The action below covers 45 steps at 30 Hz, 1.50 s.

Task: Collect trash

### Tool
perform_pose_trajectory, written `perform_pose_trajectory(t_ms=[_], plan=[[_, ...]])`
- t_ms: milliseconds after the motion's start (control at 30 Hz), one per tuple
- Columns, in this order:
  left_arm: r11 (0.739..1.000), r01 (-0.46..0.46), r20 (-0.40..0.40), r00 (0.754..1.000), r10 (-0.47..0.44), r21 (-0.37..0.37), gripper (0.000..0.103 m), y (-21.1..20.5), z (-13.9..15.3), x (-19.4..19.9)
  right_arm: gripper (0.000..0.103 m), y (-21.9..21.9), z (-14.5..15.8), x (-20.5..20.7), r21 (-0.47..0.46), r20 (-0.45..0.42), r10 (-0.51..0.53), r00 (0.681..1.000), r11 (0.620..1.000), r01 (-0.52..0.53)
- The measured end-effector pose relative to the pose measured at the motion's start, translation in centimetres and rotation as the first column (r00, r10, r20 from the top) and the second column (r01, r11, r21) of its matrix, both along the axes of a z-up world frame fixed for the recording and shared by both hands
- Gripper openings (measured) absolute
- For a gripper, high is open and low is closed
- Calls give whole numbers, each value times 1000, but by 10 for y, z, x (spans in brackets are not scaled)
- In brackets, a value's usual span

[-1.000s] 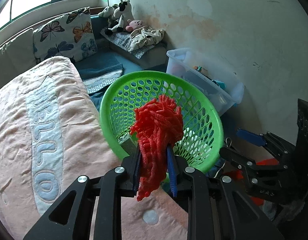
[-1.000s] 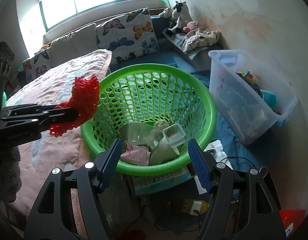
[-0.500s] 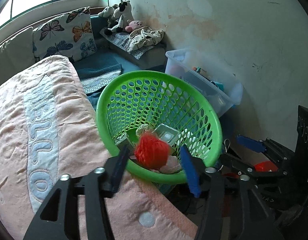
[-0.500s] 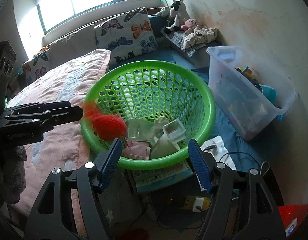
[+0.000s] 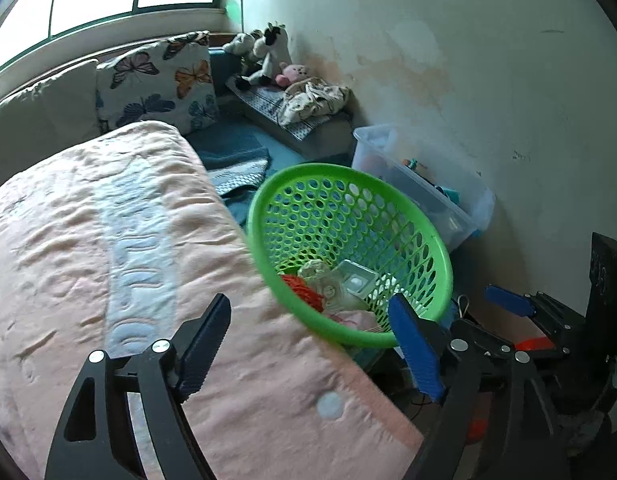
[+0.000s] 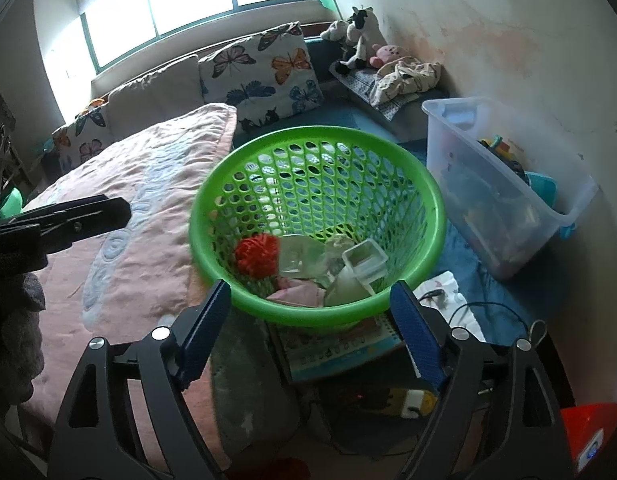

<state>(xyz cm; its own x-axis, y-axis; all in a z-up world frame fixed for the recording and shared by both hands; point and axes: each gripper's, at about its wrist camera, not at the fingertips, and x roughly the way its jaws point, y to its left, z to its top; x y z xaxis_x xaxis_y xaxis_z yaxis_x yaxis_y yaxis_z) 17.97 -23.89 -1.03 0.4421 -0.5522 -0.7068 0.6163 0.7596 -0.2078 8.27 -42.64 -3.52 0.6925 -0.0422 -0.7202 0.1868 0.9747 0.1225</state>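
A green perforated basket stands beside the bed and holds trash. A red yarn pom-pom lies inside it at the left, next to a clear plastic cup and crumpled wrappers. The basket and the pom-pom also show in the left wrist view. My left gripper is open and empty above the bed edge, left of the basket. My right gripper is open and empty just in front of the basket's near rim.
A pink quilt covers the bed at the left. A clear storage bin with toys stands right of the basket by the wall. Butterfly pillows and plush toys lie at the back. A booklet and cables lie under the basket.
My left gripper opened and dropped the red pom-pom into the basket, then drew back to the left over the quilt. The right gripper stayed in place and open.
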Motion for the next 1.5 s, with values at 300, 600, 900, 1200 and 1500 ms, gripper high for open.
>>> perform_pose_trajectory(t_ms=[300, 600, 900, 1200, 1500], plan=[[998, -63, 58, 996, 64, -11, 89, 46, 13, -17, 89, 33, 10, -5, -21, 25, 40, 999, 999, -39], [985, -172, 82, 982, 173, -16, 93, 104, 17, -37, 94, 78, 12, -8, -82, 34, 98, 995, 992, -95], [945, -327, 117, 938, 326, -10, 94, 174, 19, -61, 97, 115, 15, -7, -85, 44, 165, 985, 983, -160], [879, -476, 128, 872, 473, -5, 95, 240, 12, -87, 98, 143, 18, -11, -62, 71, 206, 976, 977, -202], [834, -552, 163, 822, 546, -13, 95, 269, 12, -114, 98, 164, 21, -18, -47, 91, 243, 966, 970, -240]])
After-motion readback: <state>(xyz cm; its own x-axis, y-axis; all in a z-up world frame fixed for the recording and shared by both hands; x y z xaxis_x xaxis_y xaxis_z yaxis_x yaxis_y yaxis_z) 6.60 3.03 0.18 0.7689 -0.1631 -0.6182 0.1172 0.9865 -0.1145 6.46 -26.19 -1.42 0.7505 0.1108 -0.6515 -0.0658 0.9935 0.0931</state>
